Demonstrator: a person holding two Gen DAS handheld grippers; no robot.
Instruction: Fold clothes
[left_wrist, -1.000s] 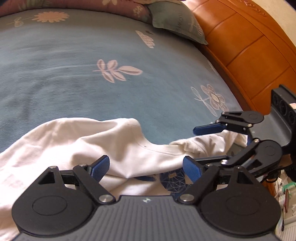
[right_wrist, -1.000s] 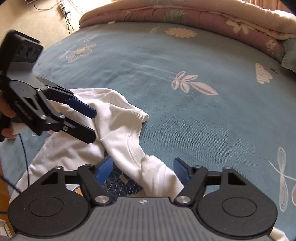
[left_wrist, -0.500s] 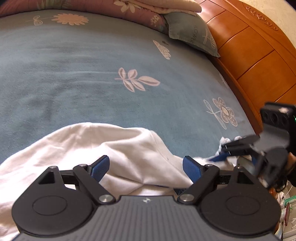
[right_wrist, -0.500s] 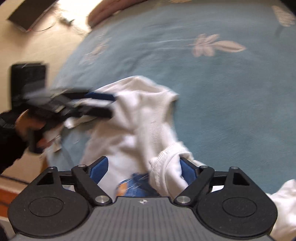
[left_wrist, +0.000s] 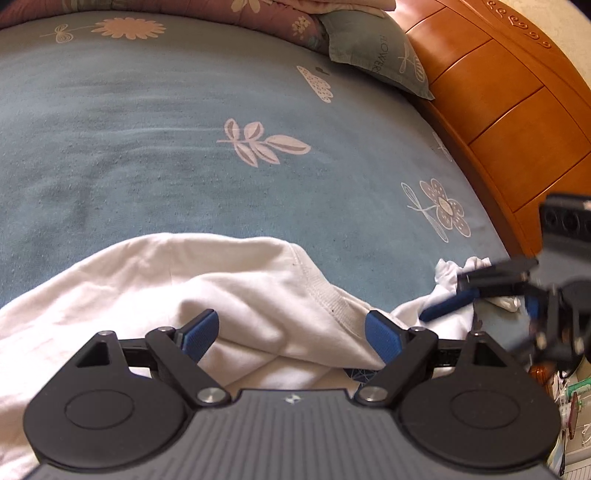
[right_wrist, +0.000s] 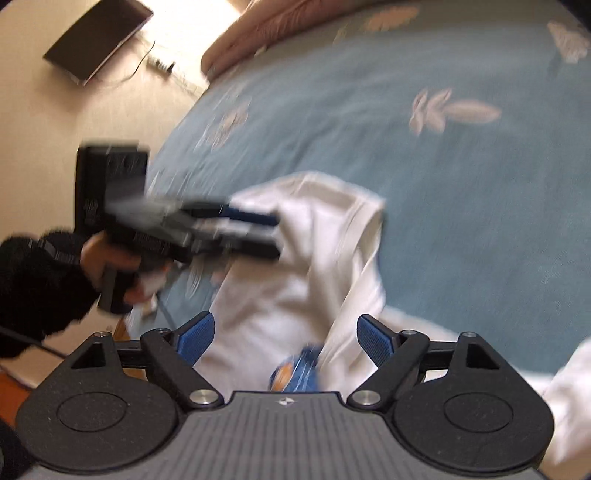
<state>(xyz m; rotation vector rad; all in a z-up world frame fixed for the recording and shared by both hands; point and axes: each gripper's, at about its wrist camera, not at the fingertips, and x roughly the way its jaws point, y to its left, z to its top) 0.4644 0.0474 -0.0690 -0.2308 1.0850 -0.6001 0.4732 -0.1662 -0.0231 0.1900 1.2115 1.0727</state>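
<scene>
Our left tool (left_wrist: 291, 332) and right tool (right_wrist: 282, 332) hang spread over the rumpled white shirt (left_wrist: 166, 280); pinching its edges likely comes next.

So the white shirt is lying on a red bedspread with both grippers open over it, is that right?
Not quite: the bedspread is blue, not red, as the left wrist view shows plainly. The rest holds: the white shirt lies on it, and the left gripper and the right gripper are both open over it.
</scene>
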